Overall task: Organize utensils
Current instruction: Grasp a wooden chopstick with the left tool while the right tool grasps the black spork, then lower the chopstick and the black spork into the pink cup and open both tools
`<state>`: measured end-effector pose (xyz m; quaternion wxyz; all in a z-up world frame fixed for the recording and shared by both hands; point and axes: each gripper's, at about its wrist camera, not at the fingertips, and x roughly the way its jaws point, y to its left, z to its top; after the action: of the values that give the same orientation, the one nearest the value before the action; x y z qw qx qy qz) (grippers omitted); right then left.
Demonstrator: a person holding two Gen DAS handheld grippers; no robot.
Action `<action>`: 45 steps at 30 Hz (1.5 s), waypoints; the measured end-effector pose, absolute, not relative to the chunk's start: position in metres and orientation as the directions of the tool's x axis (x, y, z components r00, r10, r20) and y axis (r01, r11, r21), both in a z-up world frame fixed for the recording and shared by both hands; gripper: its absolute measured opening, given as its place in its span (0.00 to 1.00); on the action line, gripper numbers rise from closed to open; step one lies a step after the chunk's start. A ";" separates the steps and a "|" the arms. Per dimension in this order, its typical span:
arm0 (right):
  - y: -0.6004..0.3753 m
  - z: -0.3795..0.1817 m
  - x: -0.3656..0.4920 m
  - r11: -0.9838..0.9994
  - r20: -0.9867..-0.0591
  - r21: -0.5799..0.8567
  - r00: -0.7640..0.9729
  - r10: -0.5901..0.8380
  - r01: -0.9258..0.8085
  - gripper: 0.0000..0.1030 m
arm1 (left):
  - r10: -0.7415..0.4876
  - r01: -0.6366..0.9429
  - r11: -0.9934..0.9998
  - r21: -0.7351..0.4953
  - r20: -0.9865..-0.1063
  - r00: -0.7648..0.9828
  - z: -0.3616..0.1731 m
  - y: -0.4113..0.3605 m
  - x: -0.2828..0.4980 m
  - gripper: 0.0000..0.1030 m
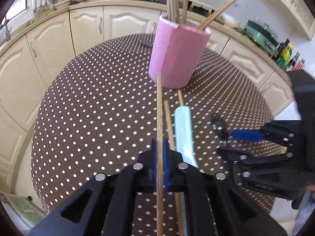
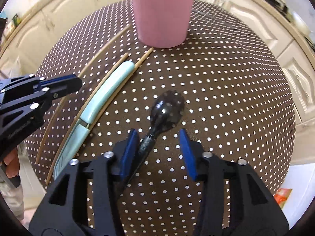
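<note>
Left wrist view: my left gripper [image 1: 159, 158] is clamped tight on one wooden chopstick [image 1: 159, 118], blue pads pressing both its sides, the stick running up between the fingers toward the pink utensil cup [image 1: 175, 57]. The cup stands upright on the brown polka-dot tablecloth [image 1: 88, 108] and holds several more chopsticks [image 1: 183, 0], leaning out of its rim. Just right of my held stick lie two more loose chopsticks [image 1: 168, 122] and a pale teal folding knife [image 1: 184, 129], flat on the cloth. Further right is a dark metal spoon [image 1: 217, 124], with my right gripper [image 1: 236, 143] coming in over its handle. Cream cabinets [image 1: 59, 39] ring the background.

Right wrist view: my right gripper [image 2: 157, 147] has its fingers apart, straddling the spoon [image 2: 167, 106] handle; the left blue pad [image 2: 129, 149] sits right beside the handle, the right pad is well clear, so nothing is gripped. Spoon bowl points toward the cup [image 2: 163, 13]. The teal knife [image 2: 102, 98] and chopsticks [image 2: 137, 64] lie left, near the cup's base. My left gripper [image 2: 76, 83] shows at the left edge.
</note>
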<state>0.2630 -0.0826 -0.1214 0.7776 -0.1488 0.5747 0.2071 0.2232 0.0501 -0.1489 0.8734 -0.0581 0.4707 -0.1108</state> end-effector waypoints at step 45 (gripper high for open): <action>-0.147 0.023 0.322 0.794 -0.082 0.331 0.823 0.562 -0.509 0.12 | -0.310 0.313 0.901 -0.300 0.060 0.949 0.020 0.028 0.275 0.06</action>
<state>0.3218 -0.1473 0.0232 0.9431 0.1490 0.0883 0.2838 0.2748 0.0283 0.0199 0.9749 -0.1550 -0.0056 -0.1597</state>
